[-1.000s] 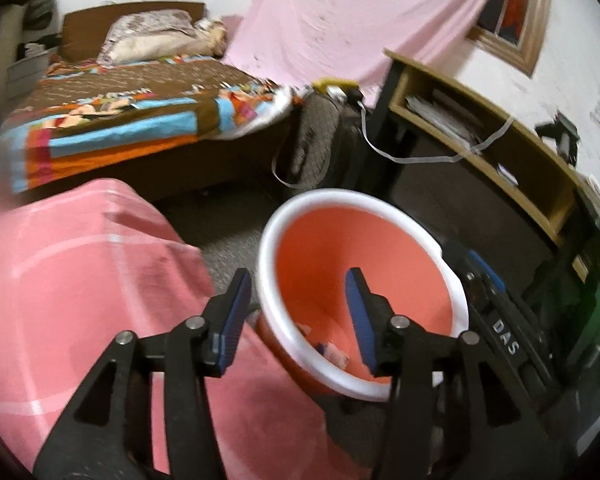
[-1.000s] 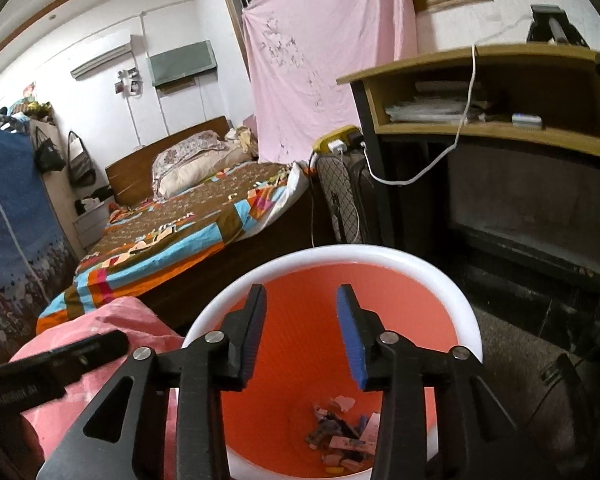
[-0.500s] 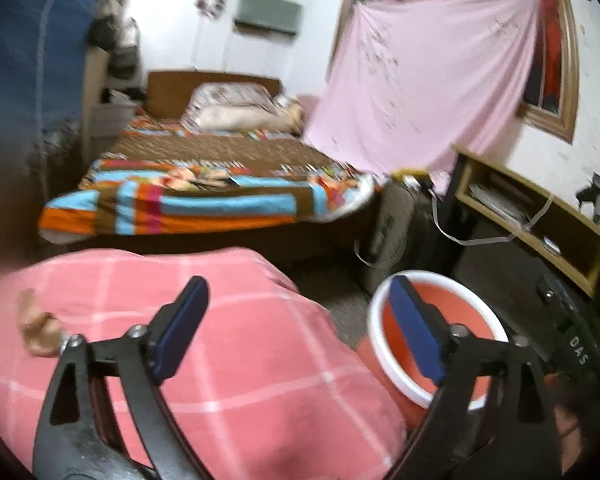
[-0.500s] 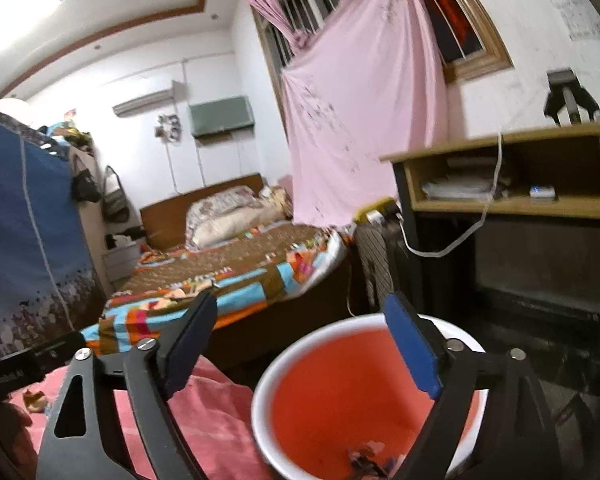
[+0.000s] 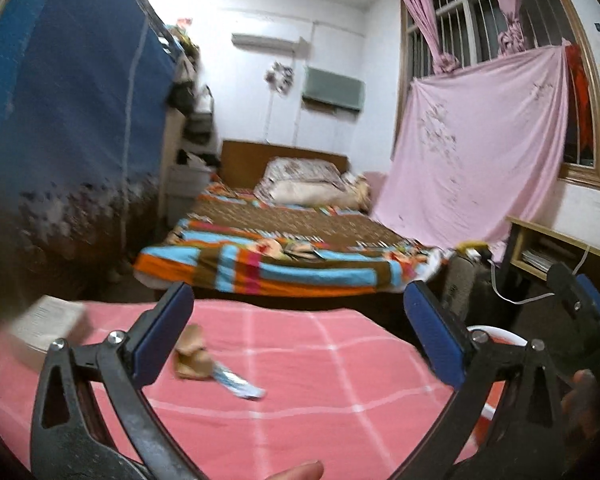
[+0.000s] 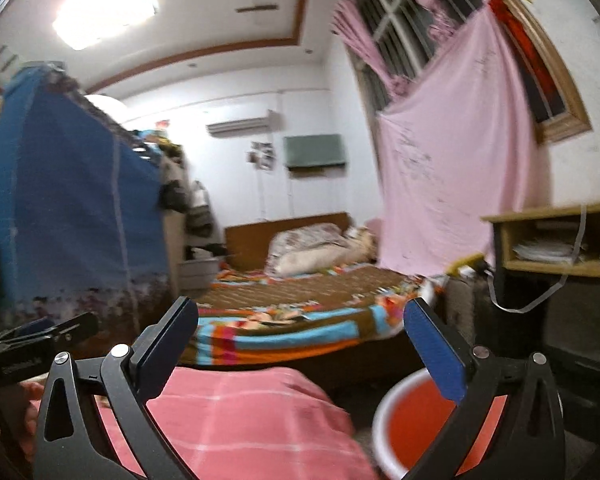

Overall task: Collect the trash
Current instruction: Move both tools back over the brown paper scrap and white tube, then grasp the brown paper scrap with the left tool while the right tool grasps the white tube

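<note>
Bedroom walls, a barred window draped in pink cloth (image 5: 476, 152) and a bed (image 5: 284, 248) under a striped quilt fill the background, all softened by blur. Nearer, a counter covered in pink checked cloth (image 5: 300, 360) carries the trash: a crumpled brown scrap (image 5: 192, 356) touching a pale blue-white wrapper (image 5: 238, 382), both smeared, and a whitish box (image 5: 46, 322) at the far left, its print unreadable. The left tool (image 5: 296, 340) stands wide, having just been opening, with nothing between its blue pads; the scraps lie beyond its left finger. The right tool (image 6: 300, 350) is likewise wide, just opened, empty. An orange bin with a white rim (image 6: 416, 428) sits low right, beside the counter, half hidden behind the right finger, its contents not visible.
</note>
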The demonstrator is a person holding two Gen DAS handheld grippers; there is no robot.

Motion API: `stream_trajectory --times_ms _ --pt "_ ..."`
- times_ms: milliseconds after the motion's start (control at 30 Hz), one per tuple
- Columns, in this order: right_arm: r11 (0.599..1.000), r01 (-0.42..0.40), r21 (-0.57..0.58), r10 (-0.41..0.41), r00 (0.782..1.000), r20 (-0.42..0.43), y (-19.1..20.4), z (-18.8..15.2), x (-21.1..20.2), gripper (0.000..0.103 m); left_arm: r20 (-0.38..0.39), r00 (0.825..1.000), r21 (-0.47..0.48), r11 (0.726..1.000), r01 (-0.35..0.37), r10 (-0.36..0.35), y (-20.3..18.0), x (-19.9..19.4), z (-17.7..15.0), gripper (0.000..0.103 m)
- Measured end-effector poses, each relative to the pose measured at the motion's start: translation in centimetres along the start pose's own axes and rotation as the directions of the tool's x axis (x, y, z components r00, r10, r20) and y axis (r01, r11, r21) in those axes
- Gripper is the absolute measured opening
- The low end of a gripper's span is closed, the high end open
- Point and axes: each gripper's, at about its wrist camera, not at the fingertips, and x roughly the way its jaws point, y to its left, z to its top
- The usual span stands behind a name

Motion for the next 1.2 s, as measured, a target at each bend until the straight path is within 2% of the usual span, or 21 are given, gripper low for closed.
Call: stream_trajectory --times_ms 233,533,700,867,967,1033,1100,1200 --pt "0.991 -0.127 -0.051 0.129 0.99 0.051 5.4 0.6 0.1 0.103 0.088 0.992 0.003 0.996 -0.091 0.09 5.5 -3.0 0.7 0.088" --pt "0.965 -0.219 -0.141 0.23 0.971 0.061 10.1 -0.1 1.8 0.103 0.147 0.977 0.02 0.987 -0.158 0.153 10.2 -4.0 0.3 0.088" --pt "0.953 -0.252 -0.168 0.252 0.968 -0.021 11.6 -1.8 4.6 0.103 0.125 0.979 0.016 0.986 -0.164 0.16 11.8 -2.6 -0.5 0.088" --pt "0.932 -0.3 -0.205 0.265 0.947 -0.184 12.9 -3.6 7.4 0.103 0.044 0.992 0.032 0.992 -0.124 0.122 12.6 0.0 -1.0 0.087" --pt "0.927 -0.319 -0.196 0.259 0.925 -0.278 13.1 -4.7 8.9 0.1 -0.023 0.995 0.018 0.995 -0.095 0.095 13.0 1.7 -1.5 0.085" --pt "0.928 -0.318 -0.193 0.237 0.905 -0.352 13.3 -5.6 10.1 0.088 -0.069 0.994 0.008 0.997 -0.08 0.081 13.2 2.8 -1.9 0.082" --pt "0.927 -0.324 -0.188 0.222 0.88 -0.419 13.5 -6.6 11.1 0.078 -0.134 0.989 0.003 0.998 -0.065 0.065 13.3 4.0 -2.3 0.074" --pt "0.918 -0.368 -0.151 0.236 0.81 -0.536 13.9 -8.5 12.6 0.067 -0.218 0.975 -0.008 0.999 -0.035 0.032 13.1 5.4 -3.0 0.062"
